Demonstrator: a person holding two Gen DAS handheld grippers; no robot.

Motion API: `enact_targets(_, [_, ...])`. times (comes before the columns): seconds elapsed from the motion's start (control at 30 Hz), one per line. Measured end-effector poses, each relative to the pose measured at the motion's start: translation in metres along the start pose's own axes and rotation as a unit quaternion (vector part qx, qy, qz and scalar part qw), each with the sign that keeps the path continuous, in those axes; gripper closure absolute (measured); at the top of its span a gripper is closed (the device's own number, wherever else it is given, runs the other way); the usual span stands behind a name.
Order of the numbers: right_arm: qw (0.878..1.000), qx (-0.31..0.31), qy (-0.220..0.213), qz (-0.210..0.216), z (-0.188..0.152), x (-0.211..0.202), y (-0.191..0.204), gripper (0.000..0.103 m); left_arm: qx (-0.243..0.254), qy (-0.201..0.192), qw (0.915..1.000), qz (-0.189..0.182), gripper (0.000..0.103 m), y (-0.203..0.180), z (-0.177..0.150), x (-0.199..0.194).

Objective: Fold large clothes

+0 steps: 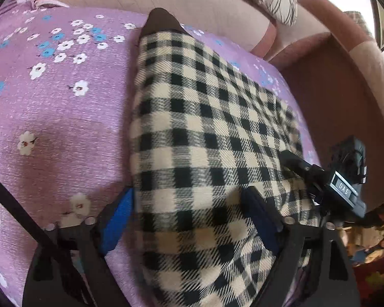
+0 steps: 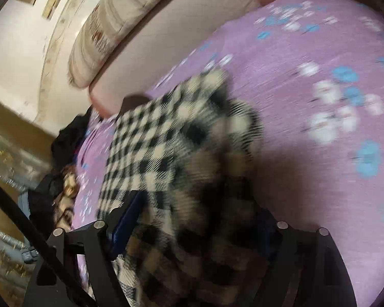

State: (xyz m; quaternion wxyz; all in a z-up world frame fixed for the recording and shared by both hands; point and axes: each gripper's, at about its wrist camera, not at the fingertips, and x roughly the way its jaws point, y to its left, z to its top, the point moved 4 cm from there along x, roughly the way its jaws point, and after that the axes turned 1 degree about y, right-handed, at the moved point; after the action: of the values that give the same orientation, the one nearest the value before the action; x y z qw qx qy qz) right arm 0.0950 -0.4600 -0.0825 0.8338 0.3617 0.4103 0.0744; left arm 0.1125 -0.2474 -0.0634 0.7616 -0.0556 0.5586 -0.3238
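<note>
Black-and-cream checked woollen garment (image 1: pixel 204 133) lies folded on the lilac flowered bedsheet (image 1: pixel 59 107). Its near end sits between the spread blue pads of the left tool (image 1: pixel 187 220) and right tool (image 2: pixel 194 220); neither one clamps it.

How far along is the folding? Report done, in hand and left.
Done: the checked garment lies doubled into a long strip on the purple floral sheet. In hand: nothing gripped; left gripper and right gripper both straddle its near end, open. Left: probably folding the strip shorter.
</note>
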Motion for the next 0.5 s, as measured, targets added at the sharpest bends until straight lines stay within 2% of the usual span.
enact_targets(0.03, [1.000,-0.003,0.006,0.000,0.000,0.007,0.004,0.045,0.018,0.003,0.9997,0.016,0.027,-0.005,-0.001,0.002])
enact_targets(0.07, [1.000,-0.005,0.009,-0.002,0.001,0.011,0.008,0.049,0.028,0.003,0.9992,0.030,0.034,-0.007,0.000,0.000])
enact_targets(0.13, [1.000,-0.014,-0.001,0.005,0.008,0.013,0.022,0.067,0.026,-0.001,0.9992,0.030,0.070,-0.006,0.002,-0.011])
enact_targets(0.17, [0.999,-0.019,-0.011,0.023,0.012,0.008,0.032,0.070,0.021,-0.005,0.9996,0.019,0.074,-0.004,0.006,-0.023])
enact_targets(0.23, [0.998,-0.030,-0.031,0.051,0.018,-0.004,0.045,0.075,0.020,-0.020,0.9996,0.004,0.077,-0.003,0.014,-0.041])
enact_targets(0.33, [0.995,-0.042,-0.053,0.073,0.022,-0.015,0.061,0.076,0.038,-0.052,0.9977,0.019,0.077,-0.008,0.027,-0.065])
enact_targets(0.37, [0.996,-0.041,-0.054,0.062,0.023,-0.012,0.061,0.075,0.041,-0.056,0.9973,0.025,0.077,-0.009,0.030,-0.066])
enact_targets(0.43, [0.998,-0.037,-0.044,-0.006,0.022,0.001,0.051,0.060,0.039,-0.054,0.9963,0.055,0.072,-0.003,0.029,-0.058])
enact_targets(0.47, [0.998,-0.033,-0.034,-0.046,0.020,0.007,0.043,0.060,0.036,-0.043,0.9949,0.084,0.071,0.002,0.026,-0.048])
enact_targets(0.5, [0.997,-0.026,-0.023,-0.065,0.019,0.010,0.036,0.060,0.034,-0.032,0.9930,0.109,0.070,0.009,0.021,-0.042])
